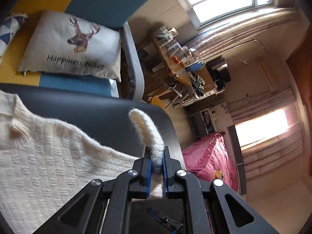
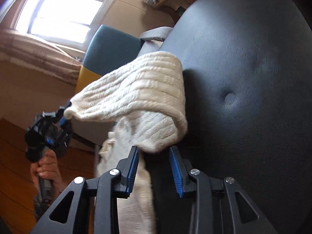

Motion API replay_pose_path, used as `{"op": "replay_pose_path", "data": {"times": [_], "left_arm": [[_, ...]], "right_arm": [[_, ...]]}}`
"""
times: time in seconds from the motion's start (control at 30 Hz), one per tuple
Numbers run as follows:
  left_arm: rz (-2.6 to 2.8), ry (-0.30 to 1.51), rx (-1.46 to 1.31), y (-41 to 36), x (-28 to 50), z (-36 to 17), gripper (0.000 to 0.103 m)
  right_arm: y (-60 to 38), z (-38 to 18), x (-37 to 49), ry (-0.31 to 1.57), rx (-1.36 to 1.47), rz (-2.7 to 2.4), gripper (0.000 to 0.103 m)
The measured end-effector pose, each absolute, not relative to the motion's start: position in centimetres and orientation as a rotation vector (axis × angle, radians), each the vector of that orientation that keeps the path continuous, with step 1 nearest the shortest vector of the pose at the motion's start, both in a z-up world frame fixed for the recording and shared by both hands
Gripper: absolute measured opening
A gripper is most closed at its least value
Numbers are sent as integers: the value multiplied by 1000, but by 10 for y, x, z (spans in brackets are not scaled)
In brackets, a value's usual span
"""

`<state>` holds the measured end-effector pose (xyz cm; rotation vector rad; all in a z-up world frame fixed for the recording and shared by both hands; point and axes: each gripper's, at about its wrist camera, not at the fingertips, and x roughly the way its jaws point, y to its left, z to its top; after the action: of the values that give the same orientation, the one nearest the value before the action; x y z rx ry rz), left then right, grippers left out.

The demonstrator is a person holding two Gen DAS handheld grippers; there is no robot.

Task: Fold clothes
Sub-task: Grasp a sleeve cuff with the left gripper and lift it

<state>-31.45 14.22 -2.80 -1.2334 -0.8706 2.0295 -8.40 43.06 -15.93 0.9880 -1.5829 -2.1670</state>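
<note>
A cream knit sweater (image 1: 44,156) lay on the dark leather seat (image 1: 101,113), its waffle texture lifting at one edge. Behind the seat a linen cushion (image 1: 72,44) with a stag's head read "Happiness ticket". The left hand-held gripper (image 1: 157,159) was clamped on a fuzzy fold of the sweater (a tuft stuck up past the blue pads). Right of the seat lay a pink quilt (image 1: 210,159). In the right wrist view the right hand-held gripper (image 2: 155,156) stood apart, the sweater's draped edge just ahead of it.
</note>
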Motion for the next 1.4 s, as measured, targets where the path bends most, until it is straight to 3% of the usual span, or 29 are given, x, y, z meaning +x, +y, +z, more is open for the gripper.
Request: {"op": "replay_pose_path", "data": {"times": [0.03, 0.17, 0.3, 0.57, 0.77, 1.13, 1.23, 1.27, 1.3, 1.37, 1.4], "left_arm": [[2050, -879, -1203, 130, -314, -17, 9], [2119, -894, -1147, 84, -305, 6, 9], [2188, -908, -1090, 38, -296, 28, 9], [2255, -939, -1029, -25, -270, 40, 9], [2304, -998, -1052, -77, -260, 22, 9], [2316, -1086, -1371, -154, -249, -113, 10], [2289, -1087, -1456, -164, -241, -146, 10], [2277, -1091, -1465, -166, -239, -152, 10], [2265, -1095, -1473, -168, -236, -157, 10], [2250, -1085, -1488, -169, -233, -165, 10], [2256, -1058, -1500, -167, -232, -166, 10]], "right_arm": [[429, -163, -85, -1654, 951, -2097, 39], [414, -178, -94, -1874, 852, -1842, 64], [392, -183, -108, -1964, 842, -1722, 82], [335, -186, -145, -2025, 873, -1603, 83], [303, -197, -178, -2051, 945, -1642, 83], [292, -166, -188, -1766, 1027, -2044, 82], [283, -153, -193, -1542, 1091, -2200, 74], [280, -150, -195, -1473, 1125, -2248, 61], [278, -151, -193, -1421, 1164, -2287, 41], [279, -153, -190, -1347, 1226, -2341, 18], [281, -156, -188, -1328, 1246, -2355, 14]]}}
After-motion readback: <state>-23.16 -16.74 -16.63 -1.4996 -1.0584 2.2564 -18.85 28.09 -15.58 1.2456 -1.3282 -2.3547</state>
